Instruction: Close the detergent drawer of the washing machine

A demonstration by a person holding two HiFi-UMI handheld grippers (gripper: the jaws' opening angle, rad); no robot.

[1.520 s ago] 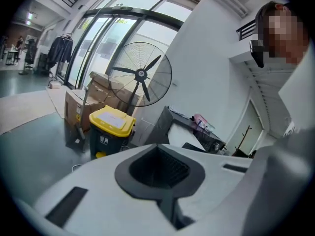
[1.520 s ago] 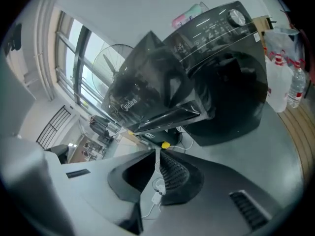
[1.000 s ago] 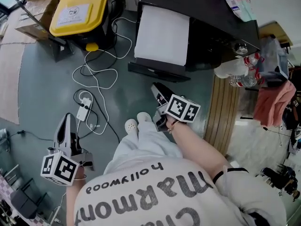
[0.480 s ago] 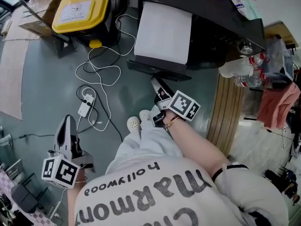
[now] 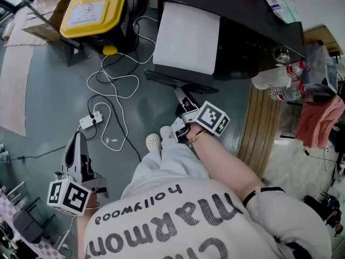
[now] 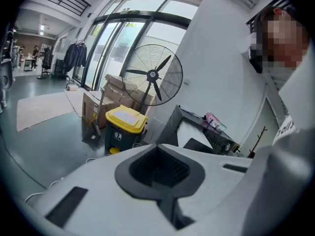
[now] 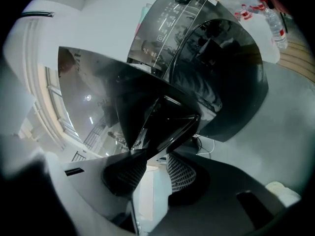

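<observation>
Right gripper (image 5: 180, 96): jaws spread wide, closing, drawer (image 7: 167, 122) edge between its fingertips, at the washer (image 7: 221, 68) front. Left gripper (image 5: 78, 140): jaws pressed together.

Glossy, smooth black washing machine (image 7: 224, 68)

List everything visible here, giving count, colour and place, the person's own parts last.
washing machine: one, black, top centre
detergent drawer: one, glossy black, sticking out of machine
bin: one, yellow lid, top left
power strip: one, white, floor
bottles: several, clear, right of machine
cloth: one, pink, far right
fan: one, black, by windows
shoes: two, white, person's feet
left tool: one, grey, lower left, shut
right tool: one, grey, jaws closing at the drawer's edge, nothing gripped
</observation>
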